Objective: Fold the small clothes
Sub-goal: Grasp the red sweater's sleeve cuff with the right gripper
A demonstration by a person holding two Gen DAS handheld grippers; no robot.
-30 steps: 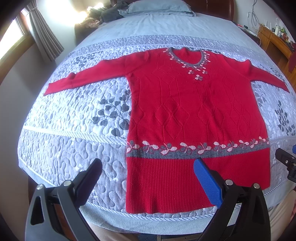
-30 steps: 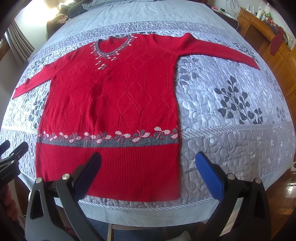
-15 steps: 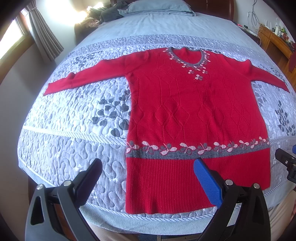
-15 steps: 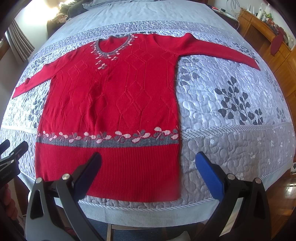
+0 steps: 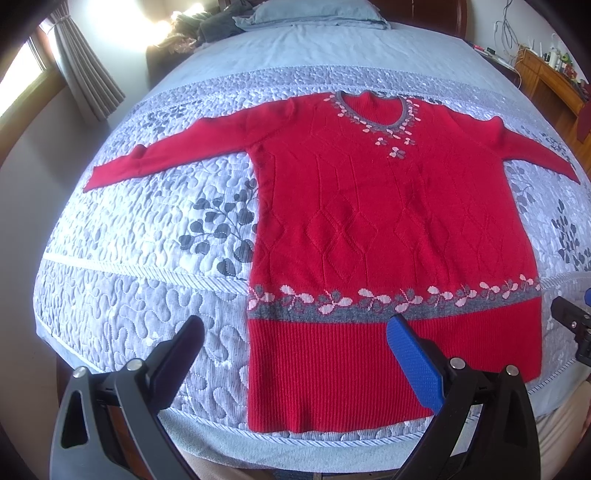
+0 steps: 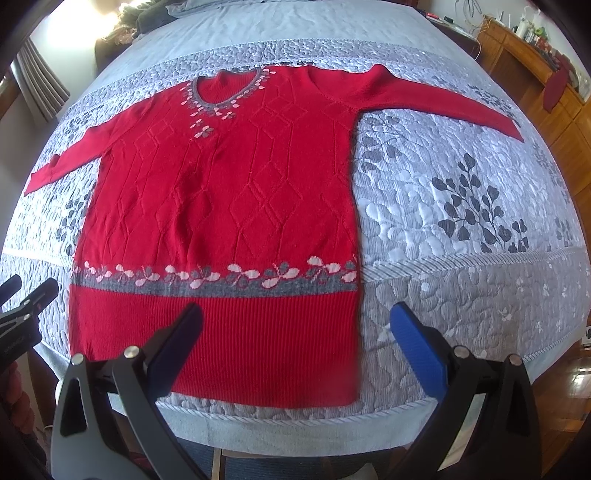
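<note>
The red knitted sweater with a grey flower band lies flat on the quilted grey bedspread, both the left gripper and right gripper hover spread and empty above its hem, so a shallow pinch may catch only the top layer and drag the knit crooked.

The quilt lies bare on both sides of the sweater, giving free passage beside its hem and under each sleeve. Pillows and a wooden dresser stand well apart from it.
</note>
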